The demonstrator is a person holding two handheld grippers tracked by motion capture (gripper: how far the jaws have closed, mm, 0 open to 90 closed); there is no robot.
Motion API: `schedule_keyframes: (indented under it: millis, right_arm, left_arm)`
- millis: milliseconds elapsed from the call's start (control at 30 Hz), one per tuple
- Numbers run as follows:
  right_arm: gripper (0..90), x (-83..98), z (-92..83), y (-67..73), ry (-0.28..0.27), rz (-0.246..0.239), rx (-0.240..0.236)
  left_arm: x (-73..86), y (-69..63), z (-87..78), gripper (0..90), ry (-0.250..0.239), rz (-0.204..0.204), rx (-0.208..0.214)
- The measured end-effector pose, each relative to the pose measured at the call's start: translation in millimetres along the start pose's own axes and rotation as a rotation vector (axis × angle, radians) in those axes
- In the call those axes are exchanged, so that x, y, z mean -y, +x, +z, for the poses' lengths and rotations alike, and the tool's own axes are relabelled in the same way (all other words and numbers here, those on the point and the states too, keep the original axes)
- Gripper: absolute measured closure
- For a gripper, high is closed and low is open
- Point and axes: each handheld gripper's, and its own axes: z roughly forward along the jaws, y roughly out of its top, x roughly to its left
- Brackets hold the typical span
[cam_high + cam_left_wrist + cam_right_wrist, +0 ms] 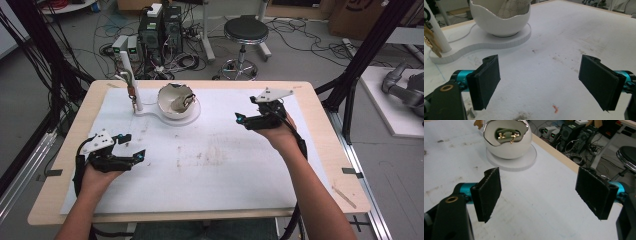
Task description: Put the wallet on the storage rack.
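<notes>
White egg-shaped bowl (pixel 176 101), no legible writing.

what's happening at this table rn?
A person holds a pair of tongs in each hand above a white mat. The left tongs and right tongs both stand wide open and hold nothing. At the far side of the mat, an egg-shaped white bowl sits on a white stand with an upright post; something small and gold-coloured lies inside the bowl. Neither pair touches it.

My pale wooden table (pixel 320 107) carries a stained white mat (pixel 210 165); on it sits a white stand base (pixel 186 119)
</notes>
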Motion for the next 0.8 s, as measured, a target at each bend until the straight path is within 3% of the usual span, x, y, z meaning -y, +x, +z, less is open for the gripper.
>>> schedule_keyframes:
  millis: [67,100,367,733,800]
  right_arm:
    - [21.3,5.3,-4.0,-1.6,-0.007,0.003,0.007]
    - [21.3,16.1,-12.4,-4.5,-0.014,0.028,0.014]
    - [21.3,47.7,-35.7,-10.7,-0.053,0.099,0.05]
    - [21.3,102.9,-60.6,-2.6,-0.098,0.187,0.092]
    - [21.3,105.8,-61.4,-2.2,-0.095,0.189,0.093]
  left_arm:
    - [-1.5,0.1,3.5,17.3,-0.003,-0.004,0.0]
    - [-2.0,0.0,4.7,17.3,-0.005,-0.003,-0.002]
    - [-3.8,-1.2,7.3,17.3,-0.009,0.0,-0.008]
    - [-3.8,-4.1,6.9,17.3,-0.005,0.002,-0.02]
    - [-3.9,-4.7,6.9,17.3,-0.004,0.003,-0.02]
